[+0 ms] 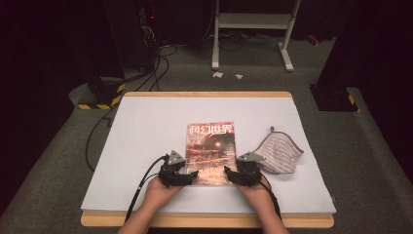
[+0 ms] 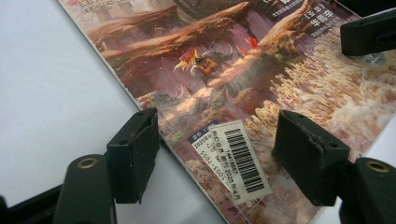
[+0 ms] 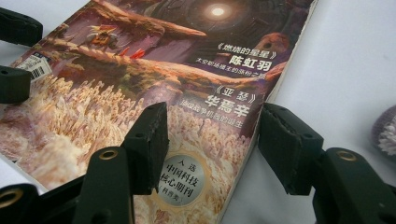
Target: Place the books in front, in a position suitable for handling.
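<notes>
White sheeting covers the wooden-edged desk [image 1: 146, 117], and a glossy paperback magazine with a reddish fantasy cover [image 1: 211, 152] lies flat at its middle. At the magazine's near left corner the left tongs [image 1: 189, 174] stand spread, straddling the spine edge by the barcode sticker [image 2: 239, 161]. At its near right corner the right tongs [image 1: 230, 173] are spread astride the edge. Right of the magazine lies a grey striped cloth [image 1: 278, 155].
</notes>
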The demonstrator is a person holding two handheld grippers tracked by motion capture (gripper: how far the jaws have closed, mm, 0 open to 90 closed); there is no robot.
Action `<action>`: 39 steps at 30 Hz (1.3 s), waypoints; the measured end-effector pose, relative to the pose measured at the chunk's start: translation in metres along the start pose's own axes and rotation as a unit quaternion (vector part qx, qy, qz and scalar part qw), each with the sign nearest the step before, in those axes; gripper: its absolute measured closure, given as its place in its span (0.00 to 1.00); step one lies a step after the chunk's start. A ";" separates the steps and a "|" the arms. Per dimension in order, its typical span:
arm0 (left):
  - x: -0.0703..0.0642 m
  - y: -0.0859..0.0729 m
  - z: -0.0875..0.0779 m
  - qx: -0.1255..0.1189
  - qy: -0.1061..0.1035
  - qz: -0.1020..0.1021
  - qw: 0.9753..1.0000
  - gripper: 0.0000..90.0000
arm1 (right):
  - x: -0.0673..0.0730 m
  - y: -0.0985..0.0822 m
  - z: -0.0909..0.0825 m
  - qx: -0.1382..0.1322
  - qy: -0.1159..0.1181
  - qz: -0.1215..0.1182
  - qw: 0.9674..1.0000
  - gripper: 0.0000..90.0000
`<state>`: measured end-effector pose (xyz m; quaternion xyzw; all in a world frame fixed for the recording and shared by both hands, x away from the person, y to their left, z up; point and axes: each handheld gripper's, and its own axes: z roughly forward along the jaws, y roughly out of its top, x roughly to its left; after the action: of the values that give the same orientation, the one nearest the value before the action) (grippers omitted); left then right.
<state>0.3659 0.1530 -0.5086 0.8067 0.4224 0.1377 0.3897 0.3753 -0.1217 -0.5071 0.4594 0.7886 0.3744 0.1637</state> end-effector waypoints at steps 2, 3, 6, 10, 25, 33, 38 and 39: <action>-0.001 -0.001 -0.001 0.000 -0.001 -0.002 1.000 0.35 | 0.001 0.000 -0.001 0.000 0.000 -0.004 1.000 0.48; 0.000 -0.002 -0.002 0.001 -0.002 -0.002 1.000 0.35 | 0.002 -0.001 -0.001 0.000 0.000 -0.005 1.000 0.48; 0.000 -0.004 -0.006 0.004 -0.002 -0.006 1.000 0.36 | 0.005 -0.003 -0.003 0.001 0.002 -0.010 1.000 0.48; -0.001 -0.009 -0.012 0.004 0.000 -0.006 1.000 0.36 | 0.012 -0.006 -0.005 0.000 0.006 -0.018 1.000 0.48; -0.010 -0.021 -0.024 0.005 -0.033 -0.002 0.999 0.37 | 0.012 -0.014 -0.014 0.005 0.022 -0.021 1.000 0.45; -0.003 -0.023 -0.025 0.002 -0.019 0.001 1.000 0.36 | 0.019 -0.014 -0.015 0.003 0.020 -0.028 0.999 0.49; 0.003 -0.024 -0.027 -0.001 -0.011 -0.002 1.000 0.36 | 0.027 -0.015 -0.014 0.003 0.027 -0.043 0.999 0.49; 0.004 -0.024 -0.027 -0.001 -0.011 -0.001 1.000 0.36 | 0.028 -0.015 -0.014 0.003 0.029 -0.043 0.999 0.49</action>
<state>0.3397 0.1776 -0.5091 0.8069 0.4193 0.1292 0.3954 0.3433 -0.1090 -0.5066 0.4144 0.8133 0.3778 0.1555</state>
